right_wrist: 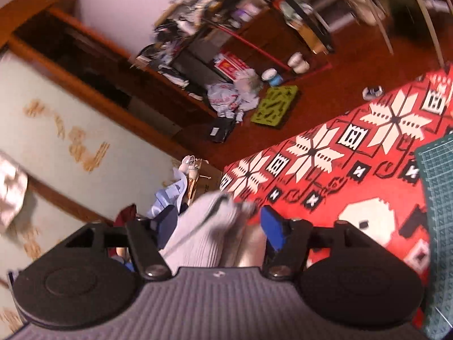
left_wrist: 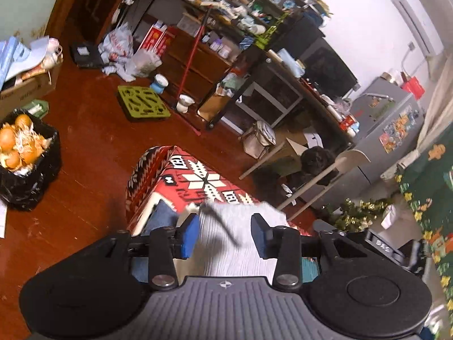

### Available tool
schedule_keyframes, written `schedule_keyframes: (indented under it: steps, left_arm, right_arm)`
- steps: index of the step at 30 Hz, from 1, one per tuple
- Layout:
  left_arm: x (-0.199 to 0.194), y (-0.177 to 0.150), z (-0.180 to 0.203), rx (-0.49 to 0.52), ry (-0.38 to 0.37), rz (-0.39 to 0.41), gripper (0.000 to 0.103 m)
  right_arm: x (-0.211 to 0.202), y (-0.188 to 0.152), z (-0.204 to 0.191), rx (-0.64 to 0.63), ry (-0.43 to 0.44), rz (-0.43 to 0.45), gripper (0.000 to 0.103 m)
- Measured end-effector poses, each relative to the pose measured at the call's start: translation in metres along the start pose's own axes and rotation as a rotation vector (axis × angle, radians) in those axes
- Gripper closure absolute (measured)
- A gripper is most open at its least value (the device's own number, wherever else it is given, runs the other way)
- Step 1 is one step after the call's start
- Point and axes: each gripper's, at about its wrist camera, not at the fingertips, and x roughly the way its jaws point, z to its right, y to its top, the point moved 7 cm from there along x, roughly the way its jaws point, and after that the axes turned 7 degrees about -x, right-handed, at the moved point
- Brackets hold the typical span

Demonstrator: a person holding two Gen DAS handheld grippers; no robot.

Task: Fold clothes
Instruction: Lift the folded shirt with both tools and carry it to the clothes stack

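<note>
Blurred grey ribbed garment [left_wrist: 240,243] between parted pads, edges hidden.

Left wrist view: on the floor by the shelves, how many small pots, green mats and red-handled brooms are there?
Small pots: 2
Green mat: 1
Red-handled broom: 1
Total: 4

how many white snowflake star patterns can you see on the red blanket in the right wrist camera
3: a small one near the blanket's left corner, one in the middle, and the largest to the right. More may lie outside the frame.
</note>
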Motion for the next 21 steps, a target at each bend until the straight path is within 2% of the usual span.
schedule_keyframes:
  steps: [3,7,8,9,10,11,12,17,19,21]
  left_arm:
    - [0.021,0.01,-0.002,-0.04,0.002,-0.045,0.063]
    - [0.042,0.011,-0.009,-0.071,0.007,-0.107,0.065]
    - [0.046,0.008,-0.01,-0.076,0.008,-0.122,0.07]
    - [0.05,0.006,-0.011,-0.077,0.013,-0.131,0.077]
    - [0.051,0.004,-0.01,-0.063,0.02,-0.127,0.088]
    - [0.051,0.002,-0.008,-0.042,0.025,-0.118,0.091]
    - [0.05,0.001,-0.005,-0.014,0.028,-0.104,0.091]
    - [0.037,-0.006,0.013,0.181,0.024,0.012,0.093]
    - [0.037,-0.008,0.01,0.19,0.047,0.018,0.092]
    - [0.038,-0.009,0.006,0.183,0.072,0.019,0.087]
  right_arm:
    - [0.026,0.006,0.015,0.108,0.054,-0.062,0.031]
    - [0.054,0.005,0.022,0.134,0.081,-0.117,0.033]
    - [0.059,0.004,0.023,0.125,0.08,-0.126,0.041]
    - [0.063,0.002,0.022,0.107,0.078,-0.143,0.057]
    - [0.065,0.0,0.019,0.071,0.07,-0.151,0.068]
    - [0.067,-0.001,0.016,0.035,0.062,-0.159,0.082]
    - [0.067,-0.003,0.012,-0.006,0.054,-0.162,0.084]
    - [0.053,-0.002,-0.024,-0.294,0.032,-0.069,0.086]
    - [0.056,-0.005,-0.025,-0.341,0.013,-0.07,0.085]
    - [0.063,-0.01,-0.018,-0.342,-0.011,-0.092,0.072]
